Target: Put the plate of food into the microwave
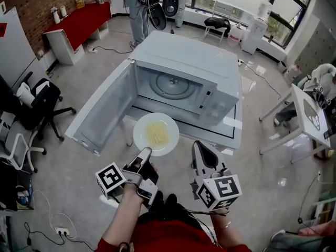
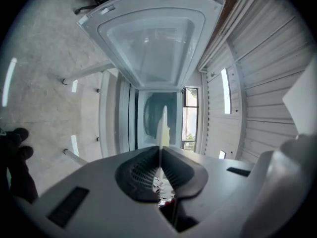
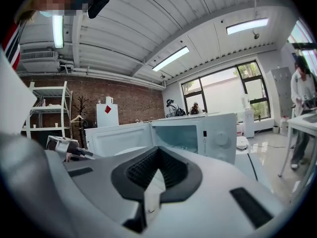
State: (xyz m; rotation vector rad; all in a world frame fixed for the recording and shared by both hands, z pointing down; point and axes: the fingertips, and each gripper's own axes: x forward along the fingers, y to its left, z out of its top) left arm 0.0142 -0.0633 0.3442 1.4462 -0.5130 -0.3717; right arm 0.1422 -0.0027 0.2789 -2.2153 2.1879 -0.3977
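A white plate (image 1: 156, 134) with yellow food hangs level just in front of the open microwave (image 1: 210, 67). My left gripper (image 1: 144, 154) is shut on the plate's near-left rim. In the left gripper view the plate (image 2: 162, 125) shows edge-on, clamped between the jaws, with the microwave's inside (image 2: 153, 115) straight behind it. The door (image 1: 102, 109) is swung wide to the left, and the glass turntable (image 1: 172, 85) inside is bare. To the right of the plate my right gripper (image 1: 199, 148) is shut and holds nothing. It faces the microwave (image 3: 218, 135).
The microwave stands on a low white table (image 1: 233, 133). Office chairs (image 1: 37, 101) are at the left and a red cabinet (image 1: 79, 25) at the back left. A white desk (image 1: 310, 114) is at the right. People (image 1: 139, 4) stand far behind the microwave.
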